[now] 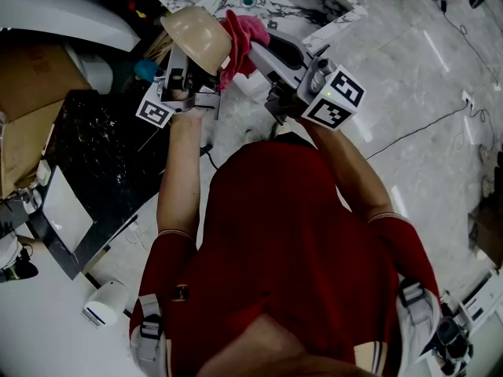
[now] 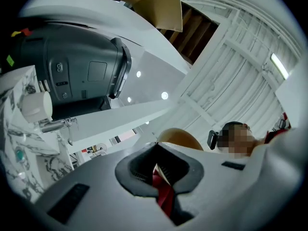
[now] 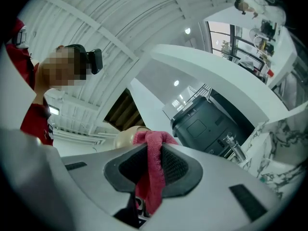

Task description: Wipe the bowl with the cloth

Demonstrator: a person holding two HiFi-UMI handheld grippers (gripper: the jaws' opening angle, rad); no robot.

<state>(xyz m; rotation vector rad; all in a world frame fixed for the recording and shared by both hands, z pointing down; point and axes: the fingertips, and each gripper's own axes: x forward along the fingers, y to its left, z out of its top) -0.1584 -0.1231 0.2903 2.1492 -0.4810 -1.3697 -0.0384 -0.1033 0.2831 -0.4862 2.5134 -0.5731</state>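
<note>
I hold a tan bowl (image 1: 196, 31) up in front of me, tilted on its side, with my left gripper (image 1: 191, 56) shut on its rim. In the left gripper view the bowl (image 2: 180, 138) rises just past the closed jaws (image 2: 159, 170), and a strip of red shows in the gap. A pink-red cloth (image 1: 245, 31) hangs bunched from my right gripper (image 1: 250, 51), which is shut on it. The cloth lies against the bowl's right edge. In the right gripper view the cloth (image 3: 153, 165) droops between the pads, with the bowl (image 3: 126, 137) close behind it.
A marble counter (image 1: 314, 6) lies ahead, with a dark machine (image 2: 72, 71) and a white cup (image 2: 36, 105) on it. A black slab (image 1: 102, 155) and a cardboard box (image 1: 31, 85) are on the left. A white cup (image 1: 106, 303) and a cable (image 1: 416, 132) lie on the floor.
</note>
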